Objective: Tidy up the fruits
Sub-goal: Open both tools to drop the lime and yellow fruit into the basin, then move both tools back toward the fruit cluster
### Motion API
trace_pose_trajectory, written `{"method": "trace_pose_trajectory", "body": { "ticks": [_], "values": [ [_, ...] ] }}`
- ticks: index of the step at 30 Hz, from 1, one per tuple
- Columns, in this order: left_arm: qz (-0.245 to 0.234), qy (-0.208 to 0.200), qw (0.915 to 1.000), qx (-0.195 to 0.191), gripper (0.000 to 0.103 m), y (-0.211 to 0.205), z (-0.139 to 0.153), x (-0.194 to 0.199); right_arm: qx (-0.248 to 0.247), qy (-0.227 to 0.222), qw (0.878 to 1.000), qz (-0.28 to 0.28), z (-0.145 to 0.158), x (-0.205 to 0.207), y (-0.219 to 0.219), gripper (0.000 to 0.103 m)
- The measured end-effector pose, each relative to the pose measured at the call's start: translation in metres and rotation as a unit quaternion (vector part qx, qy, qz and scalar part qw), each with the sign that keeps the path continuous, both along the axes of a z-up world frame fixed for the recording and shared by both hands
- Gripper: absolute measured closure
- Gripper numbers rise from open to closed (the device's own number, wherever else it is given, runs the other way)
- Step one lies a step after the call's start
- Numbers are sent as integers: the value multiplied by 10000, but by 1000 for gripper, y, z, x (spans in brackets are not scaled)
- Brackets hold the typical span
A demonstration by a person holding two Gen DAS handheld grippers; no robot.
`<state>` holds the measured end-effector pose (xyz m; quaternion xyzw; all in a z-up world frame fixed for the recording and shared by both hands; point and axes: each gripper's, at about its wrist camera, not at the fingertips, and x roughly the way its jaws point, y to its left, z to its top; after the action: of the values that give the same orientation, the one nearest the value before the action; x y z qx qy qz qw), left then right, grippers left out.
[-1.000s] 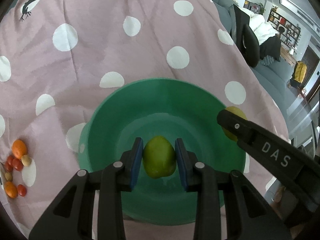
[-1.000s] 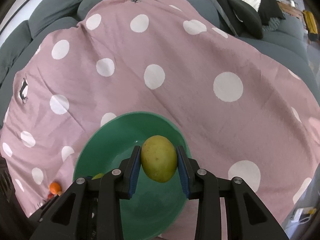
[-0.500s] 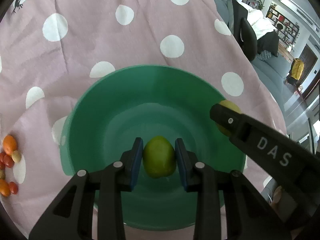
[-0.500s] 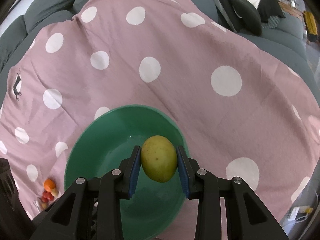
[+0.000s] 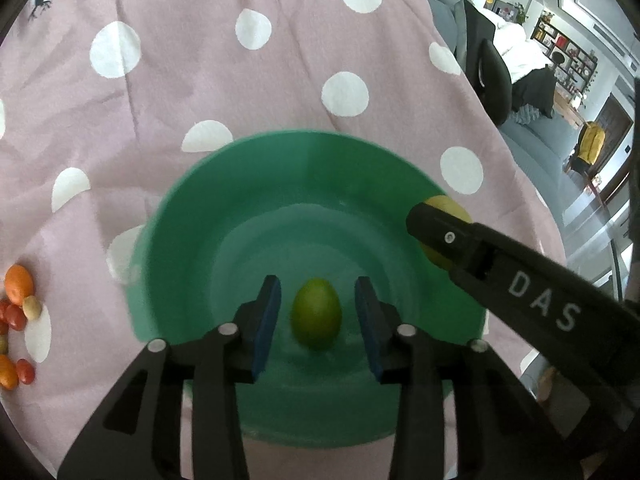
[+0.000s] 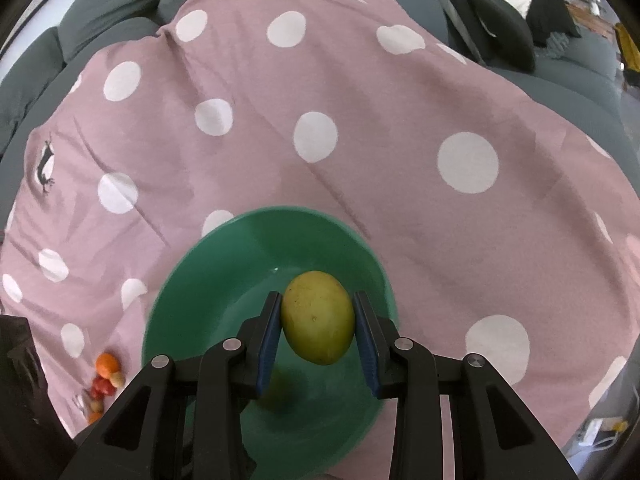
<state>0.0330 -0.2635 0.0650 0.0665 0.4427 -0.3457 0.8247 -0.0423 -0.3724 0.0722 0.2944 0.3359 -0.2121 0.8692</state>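
A green bowl point(image 5: 248, 220) sits on a pink cloth with white dots. In the left wrist view, a green fruit point(image 5: 316, 313) lies in the bowl, blurred, between the fingers of my left gripper point(image 5: 318, 314). Its jaws are opening and the blue pads stand clear of the fruit on both sides. My right gripper point(image 6: 318, 318) is shut on a yellow fruit point(image 6: 318, 316) and holds it above the bowl point(image 6: 240, 248). The right gripper's black arm point(image 5: 520, 292) reaches in over the bowl's right rim, with the yellow fruit point(image 5: 446, 206) partly hidden behind it.
A cluster of small orange, red and pale fruits point(image 5: 18, 312) lies on the cloth left of the bowl, seen again as the fruit cluster point(image 6: 105, 376) in the right wrist view. Grey sofa cushions point(image 6: 100, 12) border the cloth. A furnished room point(image 5: 560, 60) lies beyond at right.
My left gripper has spread its jaws and let go of the green fruit, which now sits lower in the bowl. The right gripper still holds the yellow fruit in place.
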Motion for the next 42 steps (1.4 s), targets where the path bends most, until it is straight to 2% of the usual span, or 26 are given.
{"method": "trace_pose_trajectory", "body": {
  "ticks": [6, 11, 16, 19, 22, 26, 30, 33, 38, 42],
  "values": [
    [371, -105, 9992, -117, 58, 41, 17, -2, 45, -298, 9995, 74, 8, -4, 5, 63],
    [799, -152, 9966, -123, 57, 82, 28, -1, 232, -692, 9965, 398, 15, -6, 11, 59],
    [1066, -196, 9939, -185, 55, 128, 39, -6, 47, -620, 9975, 324, 21, -4, 20, 59],
    [1413, -193, 9896, -189, 52, 162, 44, -5, -53, -599, 9972, 443, 24, 0, 30, 58],
    [1785, -233, 9836, -121, 52, 197, 40, -6, -192, -565, 9959, 683, 27, 9, 47, 58],
    [2271, -34, 9738, -138, 52, 246, 26, -2, -406, -485, 9916, 1130, 28, 26, 79, 58],
    [3109, 159, 9499, -277, 52, 304, 19, 11, -480, -391, 9825, 1759, 22, 49, 116, 58],
    [3479, 149, 9359, -534, 49, 338, 21, 12, -542, -290, 9739, 2187, 18, 62, 147, 58],
    [3638, 281, 9289, -632, 49, 359, 21, 13, -528, -237, 9511, 3033, 9, 78, 203, 59],
    [3565, 322, 9300, -832, 48, 363, 23, 14, -572, 69, 9398, 3370, -9, 86, 243, 58]
  ]
}}
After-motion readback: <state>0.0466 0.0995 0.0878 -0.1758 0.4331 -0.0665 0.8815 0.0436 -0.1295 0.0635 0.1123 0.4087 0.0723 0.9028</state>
